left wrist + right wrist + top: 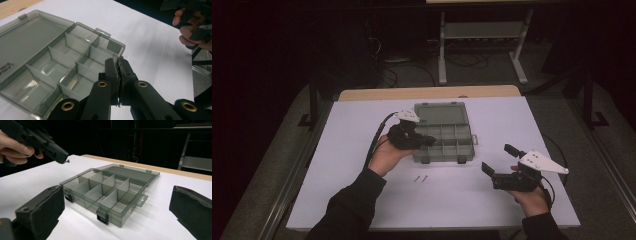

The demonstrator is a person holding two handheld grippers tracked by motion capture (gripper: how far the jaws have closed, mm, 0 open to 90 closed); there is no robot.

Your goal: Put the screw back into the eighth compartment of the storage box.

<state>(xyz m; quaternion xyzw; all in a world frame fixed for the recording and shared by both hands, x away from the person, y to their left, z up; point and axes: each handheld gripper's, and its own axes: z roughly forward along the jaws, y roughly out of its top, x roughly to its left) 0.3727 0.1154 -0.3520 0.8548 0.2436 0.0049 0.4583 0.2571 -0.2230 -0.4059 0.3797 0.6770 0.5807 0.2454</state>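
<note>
A grey compartment box [444, 132] lies open mid-table, lid flat toward the far edge. The left gripper [65, 160], jaws pinched on a small screw [67, 161], hovers over it, seemingly to drop it in. Two screws [420, 178] wait near the front edge, the right gripper [499, 160] gaping, empty, beside them.

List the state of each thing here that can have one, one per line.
Organizer box: open, lid laid flat behind, visible compartments empty.
Left gripper: shut on a small screw, held above the box.
Right gripper: open, holding nothing.
Two screws: lying loose on the table.
</note>
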